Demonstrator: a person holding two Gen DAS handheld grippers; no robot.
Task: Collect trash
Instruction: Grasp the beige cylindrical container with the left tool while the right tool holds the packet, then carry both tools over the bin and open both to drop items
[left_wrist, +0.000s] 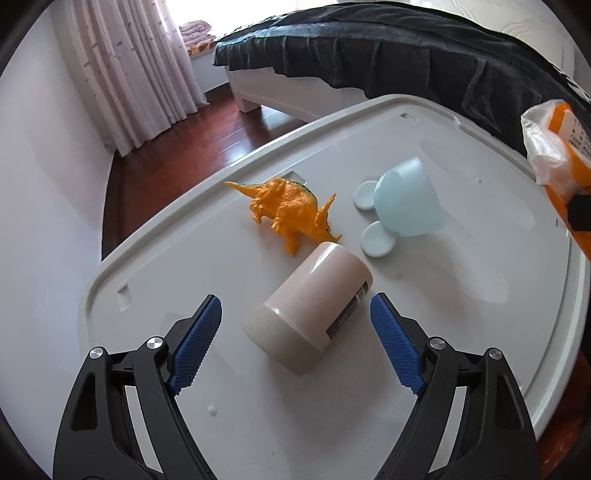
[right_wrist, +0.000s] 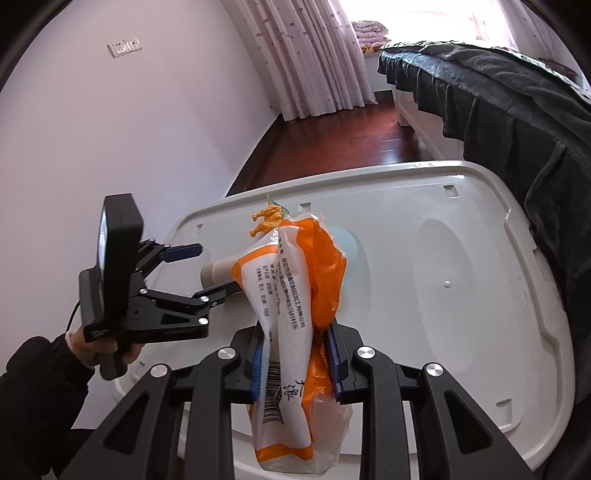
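A beige plastic jar (left_wrist: 314, 306) lies on its side on the white plastic lid surface (left_wrist: 480, 332). My left gripper (left_wrist: 295, 314) is open, its blue pads on either side of the jar's lower end, apart from it. In the right wrist view the left gripper (right_wrist: 218, 269) shows at left by the jar (right_wrist: 218, 269). My right gripper (right_wrist: 295, 354) is shut on an orange and white plastic bag (right_wrist: 291, 295), held above the lid. The bag also shows at the right edge of the left wrist view (left_wrist: 557, 162).
An orange toy dinosaur (left_wrist: 291, 214) lies beyond the jar. A pale blue cup (left_wrist: 406, 203) lies on its side with two round white discs (left_wrist: 376, 240). A bed with a dark cover (left_wrist: 406, 55) stands behind. A wall is on the left.
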